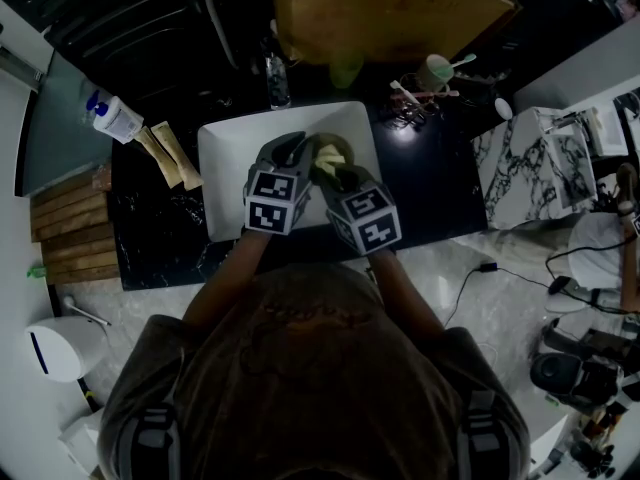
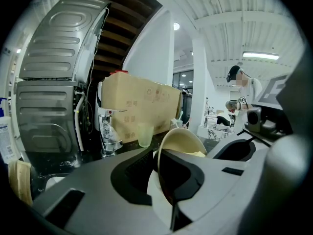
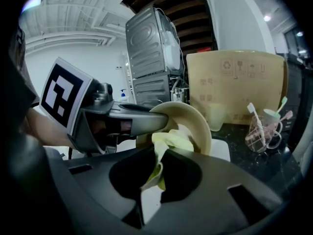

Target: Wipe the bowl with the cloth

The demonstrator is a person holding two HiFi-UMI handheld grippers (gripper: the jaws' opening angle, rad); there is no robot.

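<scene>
The black counter [image 1: 160, 238] carries a white tray [image 1: 225, 168]. Over the tray's far right corner, the cream bowl [image 2: 178, 141] is tipped on its side. The left gripper [image 2: 164, 185] pinches the bowl's rim. The right gripper [image 3: 151, 185] pinches the yellow cloth [image 3: 168, 141], pushed inside the bowl. It is best to hold the bowl tight and rub round and round, right up to the rim.

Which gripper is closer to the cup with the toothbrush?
Right. The right gripper, holding the cloth, lies down-left of the cup; the left gripper, clamping the bowl, sits farther left.
</scene>
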